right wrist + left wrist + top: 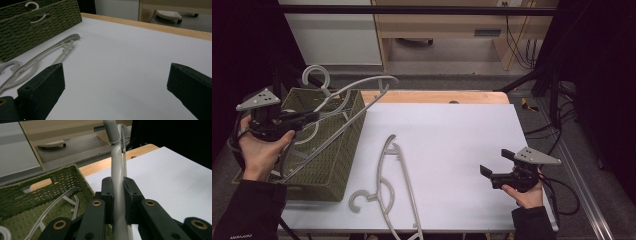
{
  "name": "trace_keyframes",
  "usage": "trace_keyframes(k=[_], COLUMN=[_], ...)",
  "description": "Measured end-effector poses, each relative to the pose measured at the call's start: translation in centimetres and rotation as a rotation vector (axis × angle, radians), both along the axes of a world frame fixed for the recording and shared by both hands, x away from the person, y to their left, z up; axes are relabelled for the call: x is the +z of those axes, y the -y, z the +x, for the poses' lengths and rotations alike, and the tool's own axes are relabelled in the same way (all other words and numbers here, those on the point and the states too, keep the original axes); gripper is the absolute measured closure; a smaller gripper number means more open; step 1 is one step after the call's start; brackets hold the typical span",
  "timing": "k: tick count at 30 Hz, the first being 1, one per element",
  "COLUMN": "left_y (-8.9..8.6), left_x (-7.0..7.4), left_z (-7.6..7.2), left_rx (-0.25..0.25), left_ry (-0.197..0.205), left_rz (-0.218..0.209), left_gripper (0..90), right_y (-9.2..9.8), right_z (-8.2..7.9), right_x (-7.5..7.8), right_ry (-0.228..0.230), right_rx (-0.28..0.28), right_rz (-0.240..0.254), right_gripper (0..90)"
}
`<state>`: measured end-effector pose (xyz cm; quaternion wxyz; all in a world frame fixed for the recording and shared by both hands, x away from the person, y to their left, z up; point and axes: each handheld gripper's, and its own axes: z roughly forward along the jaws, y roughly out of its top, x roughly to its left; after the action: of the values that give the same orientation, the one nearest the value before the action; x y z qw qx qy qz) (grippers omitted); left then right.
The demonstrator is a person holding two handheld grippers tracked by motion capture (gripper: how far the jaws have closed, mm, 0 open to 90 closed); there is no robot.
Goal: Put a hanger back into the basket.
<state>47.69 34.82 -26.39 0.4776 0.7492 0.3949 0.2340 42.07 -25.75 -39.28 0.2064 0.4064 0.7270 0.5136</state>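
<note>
Left tongs point(314, 118) sit at the left edge of the bench point(452, 145), over the green woven basket point(339, 165), held in the person's left hand point(262, 150). In the left gripper view the two jaws are closed tight on the grey bar of a plastic hanger point(117, 195), the bar running straight up between them. From the high view this gripped hanger point(357, 100) lies tilted across the basket, its hook point(314, 75) rising above the far rim and one arm reaching past the right wall, over the bench. More grey hanger parts lie inside the basket. Second hanger point(389, 185) lies flat on the white bench surface, just right of the basket, its hook toward the near left; apart from both tongs. In the right gripper view it lies far left point(42, 60), beside the basket wall point(37, 32). Right tongs point(494, 162) are at near right, low over the bench, held in the right hand point(527, 195); jaws spread wide, nothing between them, pointing left across bare white surface.
</note>
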Motion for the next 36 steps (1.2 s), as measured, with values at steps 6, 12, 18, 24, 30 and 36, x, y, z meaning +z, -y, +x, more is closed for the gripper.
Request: trace_keyframes(k=[6, 12, 18, 24, 30, 36], left_y=[-1.7, -3.3, -4.4, -5.9, -7.5, -8.9], left_x=[-0.2, -0.8, -1.5, -2.1, -2.8, -3.6], left_z=[0.2, 0.3, 0.4, 0.4, 0.6, 0.9], left_rx=[0.020, 0.041, 0.051, 0.071, 0.100, 0.123], left_ry=[0.002, -0.003, -0.013, -0.017, -0.031, -0.052], left_rz=[0.014, 0.036, 0.060, 0.063, 0.060, 0.055], left_gripper=[80.1, 80.1, 80.1, 80.1, 80.1, 80.1], right_y=[-0.1, -0.1, -0.2, -0.2, -0.3, -0.3], right_z=[0.0, 0.0, 0.1, 0.1, 0.2, 0.2], right_x=[0.0, -0.1, -0.1, -0.2, -0.3, -0.3], right_ry=[-0.001, -0.001, -0.004, -0.003, -0.007, -0.008], right_rx=[-0.002, 0.003, -0.001, -0.002, 0.002, -0.002], right_rz=[-0.001, -0.007, -0.005, -0.006, -0.011, -0.011], right_gripper=[1.9, 1.9, 1.9, 1.9, 1.9, 1.9])
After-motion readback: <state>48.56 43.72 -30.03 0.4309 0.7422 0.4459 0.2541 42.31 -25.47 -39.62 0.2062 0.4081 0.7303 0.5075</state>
